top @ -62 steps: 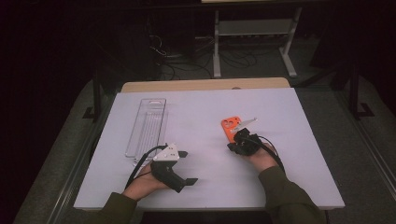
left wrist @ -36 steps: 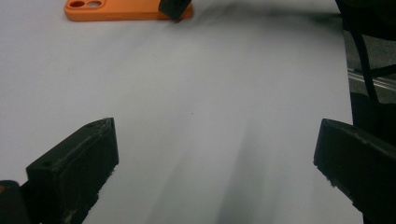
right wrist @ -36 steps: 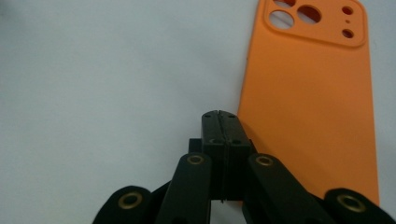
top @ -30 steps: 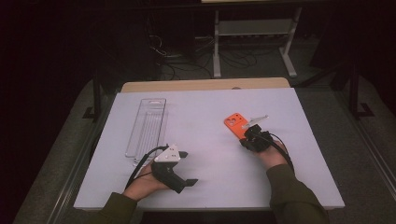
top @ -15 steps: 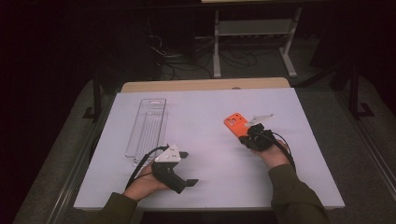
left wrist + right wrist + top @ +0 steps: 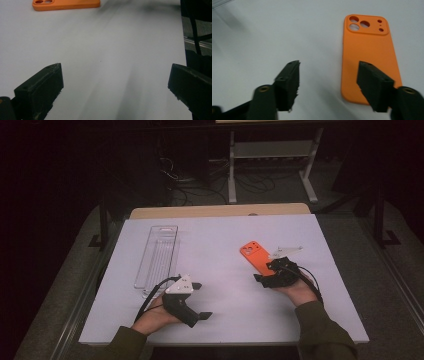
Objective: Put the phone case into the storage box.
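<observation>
No readable writing on the orange phone case point(image 6: 367, 57), lying flat right of centre in the high view. Right gripper point(image 6: 329, 85) jaws apart, just been opening, nothing clamped, one jaw over the case's lower edge. Left gripper point(image 6: 115, 82) wide open over bare table point(image 6: 112, 45). Clear tray point(image 6: 157, 255) at upper left, high view.
</observation>
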### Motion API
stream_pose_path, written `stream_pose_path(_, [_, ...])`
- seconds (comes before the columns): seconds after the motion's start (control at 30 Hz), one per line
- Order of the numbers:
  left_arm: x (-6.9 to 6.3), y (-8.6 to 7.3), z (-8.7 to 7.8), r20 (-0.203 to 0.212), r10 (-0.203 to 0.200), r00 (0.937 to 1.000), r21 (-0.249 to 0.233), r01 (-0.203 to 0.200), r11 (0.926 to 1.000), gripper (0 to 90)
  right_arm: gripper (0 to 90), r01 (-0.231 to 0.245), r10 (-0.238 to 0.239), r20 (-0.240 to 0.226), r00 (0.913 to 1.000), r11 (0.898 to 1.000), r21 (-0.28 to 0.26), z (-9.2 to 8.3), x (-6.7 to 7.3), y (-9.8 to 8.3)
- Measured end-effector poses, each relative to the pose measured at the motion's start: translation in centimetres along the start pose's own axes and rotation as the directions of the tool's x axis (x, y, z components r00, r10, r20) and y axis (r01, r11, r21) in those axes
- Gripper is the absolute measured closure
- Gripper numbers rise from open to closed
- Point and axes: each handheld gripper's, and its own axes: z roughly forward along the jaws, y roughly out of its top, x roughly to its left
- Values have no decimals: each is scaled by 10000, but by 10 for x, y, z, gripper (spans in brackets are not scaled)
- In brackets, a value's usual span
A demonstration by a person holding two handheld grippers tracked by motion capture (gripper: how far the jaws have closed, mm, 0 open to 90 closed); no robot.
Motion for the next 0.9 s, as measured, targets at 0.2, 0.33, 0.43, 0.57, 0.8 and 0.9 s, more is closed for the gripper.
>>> stream_pose_path(0.2, [-1, 0, -1, 31, -100, 9999, -21, 100, 9999, 0, 159, -138, 139, 95, 9999, 9998, -119, -7, 2, -6])
stream_pose_path(0.33, [0, 0, -1, 45, -166, 9999, -80, 166, 9998, 0, 116, -45, 53, 248, 9997, 9995, -325, -9, 3, -11])
stream_pose_path(0.43, [1, 0, -2, 30, -34, 10000, 14, 34, 10000, 0, 33, -74, 90, 378, 9992, 9992, -405, -11, 6, -15])
stream_pose_path(0.57, [2, 0, -2, 32, 61, 10000, 108, -61, 9999, 0, 0, 57, -35, 385, 9993, 9984, -561, -15, 9, -21])
stream_pose_path(0.8, [3, 0, -1, 82, 17, 10000, 63, -18, 10000, 0, 0, -65, 89, 288, 9995, 9968, -803, -26, 13, -30])
stream_pose_path(0.9, [4, 2, 0, 161, 40, 9999, -67, -39, 10000, 0, 0, -232, 253, 203, 9995, 9950, -972, -29, 14, -35])
